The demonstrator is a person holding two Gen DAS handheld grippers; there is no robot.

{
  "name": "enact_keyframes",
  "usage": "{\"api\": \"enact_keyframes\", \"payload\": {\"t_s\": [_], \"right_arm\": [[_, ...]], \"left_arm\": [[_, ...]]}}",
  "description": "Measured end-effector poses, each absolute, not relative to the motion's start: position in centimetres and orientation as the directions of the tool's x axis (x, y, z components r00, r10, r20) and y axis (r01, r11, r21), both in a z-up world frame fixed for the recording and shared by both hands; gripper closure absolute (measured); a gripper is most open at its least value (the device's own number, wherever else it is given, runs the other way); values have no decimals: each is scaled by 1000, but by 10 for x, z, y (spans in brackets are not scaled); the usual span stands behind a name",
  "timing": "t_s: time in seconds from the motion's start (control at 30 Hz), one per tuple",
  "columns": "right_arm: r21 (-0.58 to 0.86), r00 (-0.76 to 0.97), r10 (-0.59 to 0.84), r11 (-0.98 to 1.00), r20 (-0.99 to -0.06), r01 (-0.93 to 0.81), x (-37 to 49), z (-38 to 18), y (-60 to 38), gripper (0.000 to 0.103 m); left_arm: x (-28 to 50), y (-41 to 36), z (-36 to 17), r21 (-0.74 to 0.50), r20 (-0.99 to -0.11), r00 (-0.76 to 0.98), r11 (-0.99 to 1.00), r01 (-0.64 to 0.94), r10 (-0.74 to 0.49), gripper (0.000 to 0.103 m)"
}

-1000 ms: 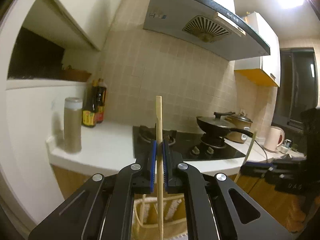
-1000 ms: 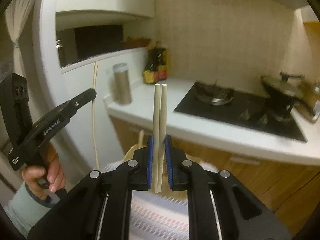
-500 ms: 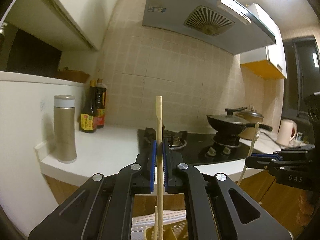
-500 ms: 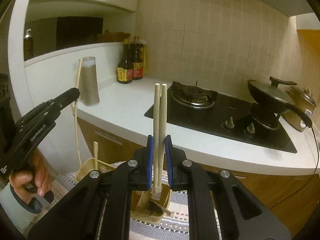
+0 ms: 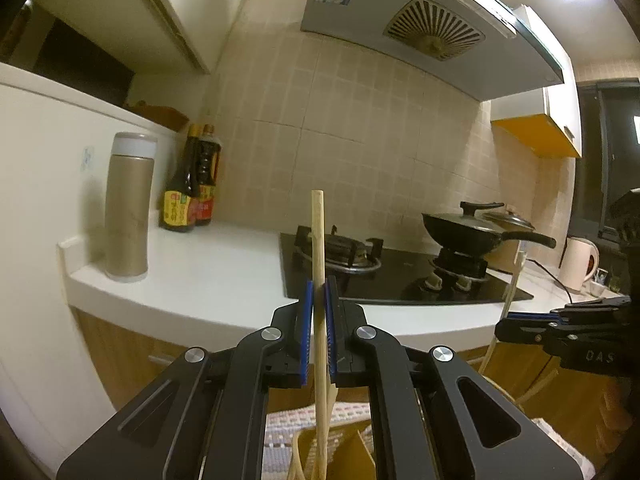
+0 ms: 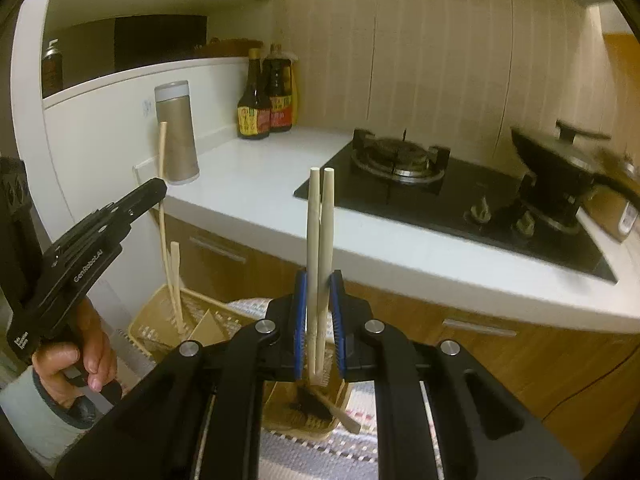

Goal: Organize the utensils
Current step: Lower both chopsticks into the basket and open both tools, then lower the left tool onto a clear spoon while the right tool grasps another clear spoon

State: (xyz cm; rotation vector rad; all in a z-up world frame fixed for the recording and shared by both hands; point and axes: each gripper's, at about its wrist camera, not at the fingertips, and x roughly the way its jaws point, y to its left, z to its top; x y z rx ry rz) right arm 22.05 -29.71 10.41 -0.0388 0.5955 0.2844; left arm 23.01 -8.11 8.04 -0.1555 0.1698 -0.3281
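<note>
The left gripper point(image 5: 319, 292) is clamped on a single chopstick point(image 5: 318, 240), its blue pads pressed against the shaft from both sides. The stick's long axis runs almost straight from 12 to 6 o'clock in the left wrist view, blunt end up at 12, lower end reaching down toward the tan utensil basket point(image 5: 352, 452) at 6 o'clock, where a second stick leans beside it. In the right wrist view the same gripper shows at 9 o'clock point(image 6: 158, 190), held by a hand point(image 6: 76, 364) in a pale sleeve, and its chopstick point(image 6: 162, 160) stands upright with its lower end inside the woven basket point(image 6: 150, 320). The right gripper point(image 6: 319, 292) is closed on a pair of chopsticks point(image 6: 320, 220) set side by side; both point up toward 12 o'clock, nearly parallel, with their lower tips just below the pads, above a basket compartment point(image 6: 304, 420) that holds a dark brush-like utensil. The basket rests on a striped mat point(image 6: 320, 456) in front of the wooden cabinets. Beyond, on the white counter point(image 6: 256, 184), a beige flask point(image 6: 176, 132) stands at 10 o'clock, two sauce bottles point(image 6: 264, 96) at 11, and the black hob point(image 6: 440, 196) with a lidded pan point(image 6: 560, 160) at 2 o'clock.
</note>
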Motion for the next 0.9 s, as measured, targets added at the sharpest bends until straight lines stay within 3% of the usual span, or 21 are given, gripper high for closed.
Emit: {"api": "enact_keyframes", "payload": {"t_s": [0.1, 0.17, 0.3, 0.47, 0.67, 0.9], "right_arm": [[53, 790, 256, 960, -557, -274, 217, 102, -301, 92], [44, 782, 255, 959, -569, -280, 214, 100, -301, 92], [83, 754, 280, 954, -594, -289, 206, 98, -308, 89], [140, 716, 324, 942, -618, -305, 188, 97, -317, 86], [174, 692, 355, 931, -629, -321, 151, 93, -323, 74], [203, 649, 389, 916, -653, -346, 105, 75, -321, 71]], "left_arm": [[224, -79, 79, -167, -148, 926, 931, 323, -348, 95], [220, -76, 79, -177, -162, 917, 925, 336, -364, 78], [207, -69, 81, -199, -200, 892, 908, 369, -406, 74], [173, -56, 90, -235, -195, 872, 884, 403, -450, 59], [133, -53, 101, -251, -239, 829, 857, 450, -505, 55], [107, -66, 76, -250, -406, 757, 859, 447, -512, 55]]}}
